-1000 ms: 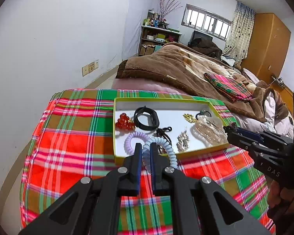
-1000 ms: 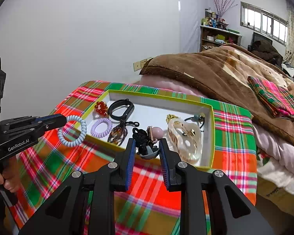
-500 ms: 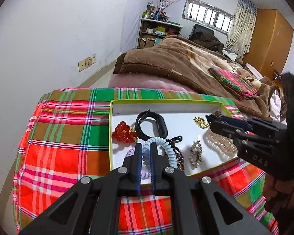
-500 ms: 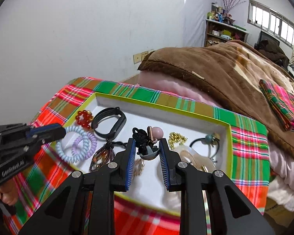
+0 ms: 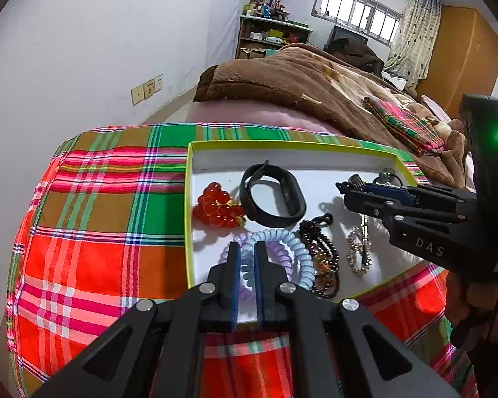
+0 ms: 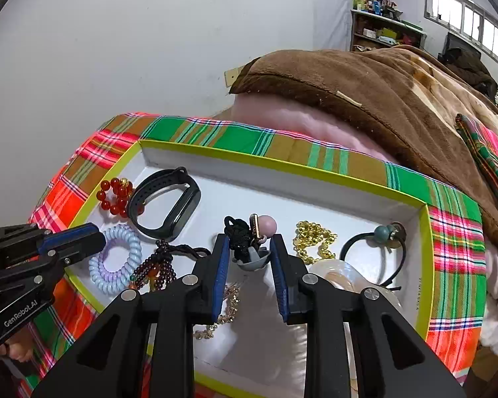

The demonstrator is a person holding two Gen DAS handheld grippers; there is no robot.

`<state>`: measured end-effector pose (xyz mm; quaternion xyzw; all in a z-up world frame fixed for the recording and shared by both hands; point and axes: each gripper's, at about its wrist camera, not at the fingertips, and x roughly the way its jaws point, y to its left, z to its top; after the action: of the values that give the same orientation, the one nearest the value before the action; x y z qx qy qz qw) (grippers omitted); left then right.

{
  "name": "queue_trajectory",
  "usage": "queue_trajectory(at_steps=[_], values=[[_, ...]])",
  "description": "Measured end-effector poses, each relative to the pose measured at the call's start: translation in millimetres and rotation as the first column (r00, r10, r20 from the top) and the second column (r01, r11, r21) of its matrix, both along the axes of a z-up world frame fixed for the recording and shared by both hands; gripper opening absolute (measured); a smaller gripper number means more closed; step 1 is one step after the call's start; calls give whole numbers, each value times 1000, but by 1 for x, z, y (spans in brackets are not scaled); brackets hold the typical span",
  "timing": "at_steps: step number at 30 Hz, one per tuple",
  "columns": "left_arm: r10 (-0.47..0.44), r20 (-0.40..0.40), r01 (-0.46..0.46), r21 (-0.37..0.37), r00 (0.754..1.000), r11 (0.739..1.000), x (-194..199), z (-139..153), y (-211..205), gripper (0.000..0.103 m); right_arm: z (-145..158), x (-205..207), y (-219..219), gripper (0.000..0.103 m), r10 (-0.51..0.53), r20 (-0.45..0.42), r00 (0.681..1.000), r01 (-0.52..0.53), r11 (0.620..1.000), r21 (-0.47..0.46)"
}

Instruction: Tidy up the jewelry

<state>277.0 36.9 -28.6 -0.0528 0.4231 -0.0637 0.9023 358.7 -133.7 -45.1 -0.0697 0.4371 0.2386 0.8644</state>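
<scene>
A white tray with a yellow-green rim (image 5: 282, 144) (image 6: 282, 162) lies on the plaid cloth. My left gripper (image 5: 245, 255) (image 6: 83, 235) is shut on a pale blue spiral hair tie (image 5: 297, 248) (image 6: 116, 275), low over the tray's near left corner, above a purple spiral tie (image 5: 284, 258). My right gripper (image 6: 249, 248) (image 5: 345, 189) is shut on a black knotted hair ornament with a pink bead (image 6: 245, 235), held over the middle of the tray. In the left wrist view that ornament is mostly hidden behind the right fingers.
The tray also holds a red bead bracelet (image 5: 215, 205), a black wristband (image 5: 272, 195), a dark bead bracelet (image 5: 322, 255), a rhinestone piece (image 5: 358, 248), a gold chain (image 6: 313, 240), a clear hair claw (image 6: 342, 275) and a black hair tie with a teal bead (image 6: 381, 235). A brown blanket (image 6: 365, 83) lies behind.
Both grippers have come forward and down over the tray with their items. The blue spiral tie now hangs over the purple one inside the tray instead of outside its front rim.
</scene>
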Motion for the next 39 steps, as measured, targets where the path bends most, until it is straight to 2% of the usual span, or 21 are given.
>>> queue_trajectory(at_steps=[6, 9, 12, 16, 17, 28, 30, 39], values=[[10, -2, -10, -3, 1000, 1000, 1, 2, 3, 9, 3, -4, 4, 28, 8, 21, 1000, -8, 1000, -14], [9, -7, -9, 8, 1000, 1000, 1, 4, 2, 9, 7, -7, 1, 35, 3, 31, 1000, -2, 1000, -10], [7, -4, -7, 10, 1000, 1000, 0, 8, 1, 10, 14, -12, -2, 36, -2, 51, 999, 2, 1000, -9], [7, 15, -7, -4, 1000, 1000, -9, 17, 1, 29, 26, -24, -6, 36, -7, 73, 997, 6, 1000, 6], [10, 21, -10, -7, 1000, 1000, -11, 20, 2, 31, 29, -28, -7, 36, -7, 80, 997, 6, 1000, 9], [14, 71, -14, -2, 997, 1000, -56, 51, -7, 37, 63, -93, -26, 38, -13, 137, 990, 10, 1000, 25], [18, 77, -18, 1, 997, 1000, -67, 55, -9, 39, 67, -107, -33, 42, -20, 140, 990, 16, 999, 32], [65, 90, -64, -5, 994, 998, -122, 60, -12, 43, 84, -175, -59, 44, -72, 181, 981, 63, 996, 57]])
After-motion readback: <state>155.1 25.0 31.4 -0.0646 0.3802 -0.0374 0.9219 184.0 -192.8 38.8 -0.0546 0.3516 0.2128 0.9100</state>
